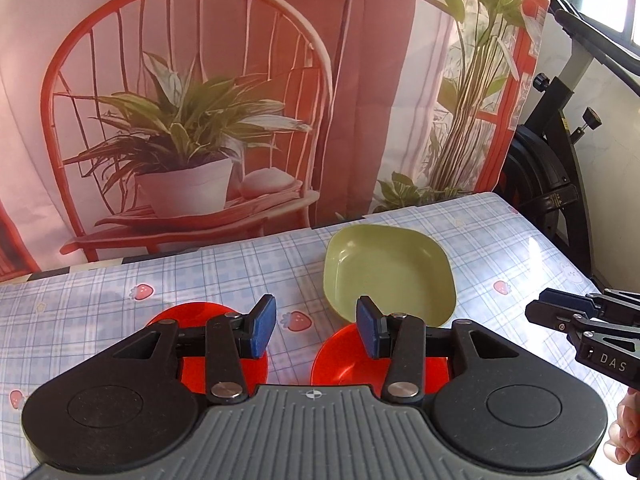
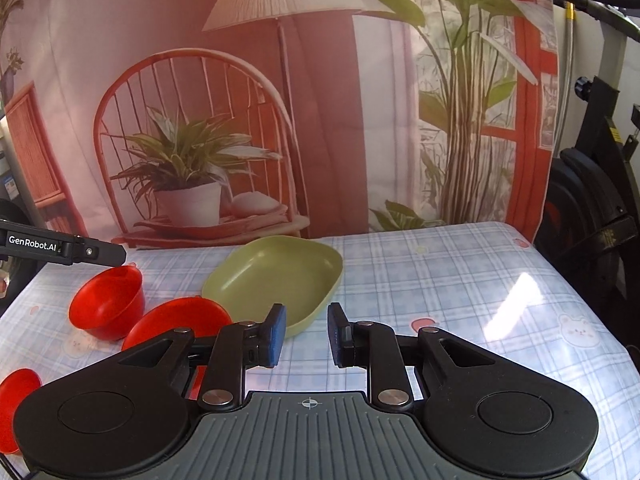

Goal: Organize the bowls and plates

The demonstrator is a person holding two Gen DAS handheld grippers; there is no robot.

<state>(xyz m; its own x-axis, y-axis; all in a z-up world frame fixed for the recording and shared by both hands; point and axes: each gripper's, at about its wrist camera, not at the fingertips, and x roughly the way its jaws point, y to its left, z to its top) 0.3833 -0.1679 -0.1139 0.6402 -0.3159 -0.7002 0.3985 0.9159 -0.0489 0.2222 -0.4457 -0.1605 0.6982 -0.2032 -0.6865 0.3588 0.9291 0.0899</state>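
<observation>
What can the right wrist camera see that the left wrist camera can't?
Only the right wrist view shows a third red dish at the bottom left edge, a bear print on the tablecloth, and a deep red bowl seen whole.

Only the left wrist view shows the person's fingers under the right gripper.

Both show the green plate, the checked tablecloth, the plant backdrop and red dishes; each gripper is open and empty.

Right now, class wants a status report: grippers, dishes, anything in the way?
Left gripper open, empty, above red bowls. Right gripper open, empty, near green plate. Nothing stacked yet. Path clear.
</observation>
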